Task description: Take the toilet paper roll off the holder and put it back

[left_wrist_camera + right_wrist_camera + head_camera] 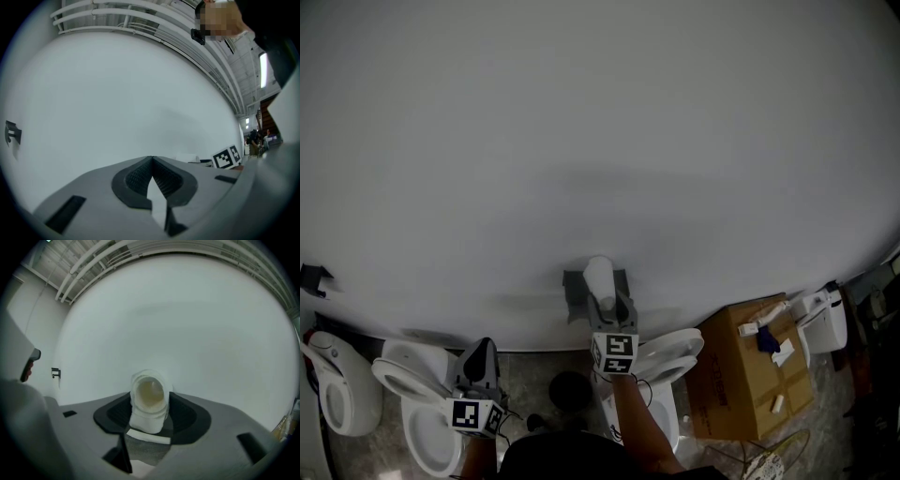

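Toilet paper roll [149, 398] is clamped end-on between the right gripper's [612, 317] jaws, at the wall holder [575, 294], forearm reaching level. Left gripper [152, 165], jaws together and empty, points level.

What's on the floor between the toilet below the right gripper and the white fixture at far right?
A brown cardboard box with small items on top stands between the toilet and the white fixture, as seen in the head view.

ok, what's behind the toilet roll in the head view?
The grey holder on the white wall shows either side of the toilet roll; its middle is covered.
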Demonstrator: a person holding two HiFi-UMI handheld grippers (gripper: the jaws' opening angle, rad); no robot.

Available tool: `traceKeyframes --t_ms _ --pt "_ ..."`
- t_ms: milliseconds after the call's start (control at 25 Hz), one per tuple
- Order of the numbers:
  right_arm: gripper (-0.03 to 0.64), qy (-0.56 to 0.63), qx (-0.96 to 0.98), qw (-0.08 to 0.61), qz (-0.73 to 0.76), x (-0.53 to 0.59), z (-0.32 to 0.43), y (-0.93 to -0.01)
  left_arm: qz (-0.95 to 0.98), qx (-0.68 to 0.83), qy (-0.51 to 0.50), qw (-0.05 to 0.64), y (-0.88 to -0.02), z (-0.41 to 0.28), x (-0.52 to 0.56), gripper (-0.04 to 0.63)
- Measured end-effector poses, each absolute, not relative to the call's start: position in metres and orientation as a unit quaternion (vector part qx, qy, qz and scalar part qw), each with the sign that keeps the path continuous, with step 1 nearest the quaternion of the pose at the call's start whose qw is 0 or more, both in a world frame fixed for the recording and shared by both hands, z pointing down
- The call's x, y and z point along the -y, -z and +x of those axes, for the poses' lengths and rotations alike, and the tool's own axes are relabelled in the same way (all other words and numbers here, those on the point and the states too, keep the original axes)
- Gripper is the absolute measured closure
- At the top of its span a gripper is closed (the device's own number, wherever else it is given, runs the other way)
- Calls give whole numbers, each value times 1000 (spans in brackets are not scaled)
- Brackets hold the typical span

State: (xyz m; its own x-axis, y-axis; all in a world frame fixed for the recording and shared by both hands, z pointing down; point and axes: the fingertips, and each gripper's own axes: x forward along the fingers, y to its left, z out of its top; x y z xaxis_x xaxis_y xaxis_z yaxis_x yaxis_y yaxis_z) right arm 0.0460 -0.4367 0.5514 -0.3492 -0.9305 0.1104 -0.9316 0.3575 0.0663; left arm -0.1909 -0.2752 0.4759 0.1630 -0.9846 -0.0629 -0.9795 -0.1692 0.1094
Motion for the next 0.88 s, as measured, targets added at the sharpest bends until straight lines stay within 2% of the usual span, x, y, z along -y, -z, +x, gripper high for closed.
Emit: traceKeyframes --t_ms 320,880 --pt "383 33 819 57 569 431 48 -523 763 643 59 23 -478 -190 272 592" --pt "383 78 825 0 560 413 42 -452 767 638 55 22 -477 -188 274 592"
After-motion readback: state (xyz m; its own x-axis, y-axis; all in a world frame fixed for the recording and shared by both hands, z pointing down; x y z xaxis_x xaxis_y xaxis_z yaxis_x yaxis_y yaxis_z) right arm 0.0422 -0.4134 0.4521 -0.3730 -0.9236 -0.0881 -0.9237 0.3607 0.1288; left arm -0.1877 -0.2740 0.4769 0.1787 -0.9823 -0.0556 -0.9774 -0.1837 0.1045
